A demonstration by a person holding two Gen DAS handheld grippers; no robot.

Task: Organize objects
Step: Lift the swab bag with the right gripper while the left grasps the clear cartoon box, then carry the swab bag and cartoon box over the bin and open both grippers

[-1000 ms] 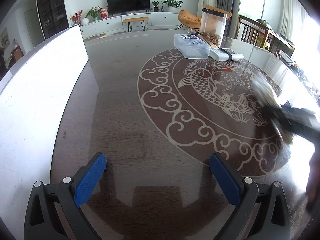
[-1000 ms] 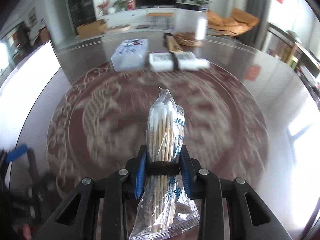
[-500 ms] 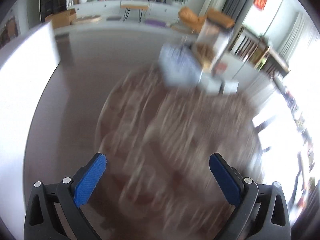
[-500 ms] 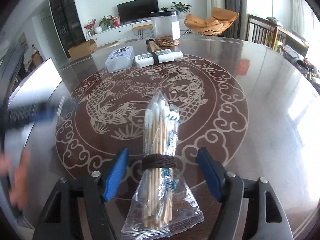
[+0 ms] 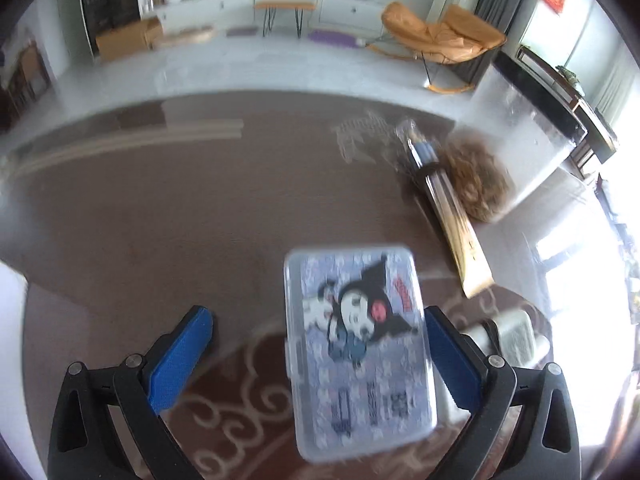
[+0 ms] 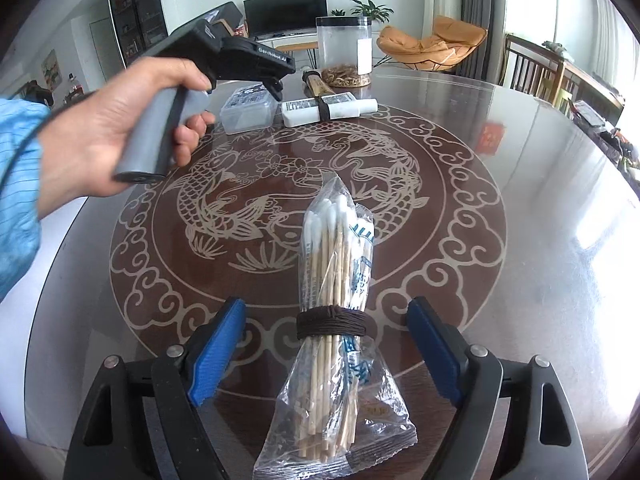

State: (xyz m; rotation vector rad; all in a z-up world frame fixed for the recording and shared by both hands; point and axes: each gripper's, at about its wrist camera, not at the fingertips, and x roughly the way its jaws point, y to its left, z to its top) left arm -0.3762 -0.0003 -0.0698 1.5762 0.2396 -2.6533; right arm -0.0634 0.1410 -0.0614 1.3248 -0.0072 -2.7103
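**Inspector:** State the condition of your right gripper (image 6: pixel 326 344) and the item before it.

**Operator:** Its jaws stand wide apart and grasp nothing. The bag of cotton swabs (image 6: pixel 336 320) lies flat on the glass-topped table (image 6: pixel 540 184) between the two blue pads, touching neither. I judge it lies there so the centre stays tidy and the bundle is easy to reach.

**Inspector:** Orientation of the bag?

**Operator:** Its long axis runs straight away from me, along the line of my fingers. The white cotton tips point toward the far side of the table; the stick ends and the loose flap of plastic face me. A dark band (image 6: pixel 332 322) cinches it about midway, between the pads.

**Inspector:** And the left gripper (image 5: pixel 320 350)?

**Operator:** Spread wide too, gripping nothing. It hovers at the clear plastic case with the cartoon print (image 5: pixel 358 350). The case sits toward my right-hand pad, very close to it; blur prevents me saying whether they touch. The left-hand pad is well clear. The case's long axis also runs away from me, roughly in line with the fingers, so closing would take it across its short sides.

**Inspector:** Surroundings?

**Operator:** In the right view, my left hand (image 6: pixel 120 136) holds its tool above that case. Just beside it lies a banded white packet (image 6: pixel 330 107), behind that a clear canister (image 6: pixel 346 52). I judge this group to be the collection point.
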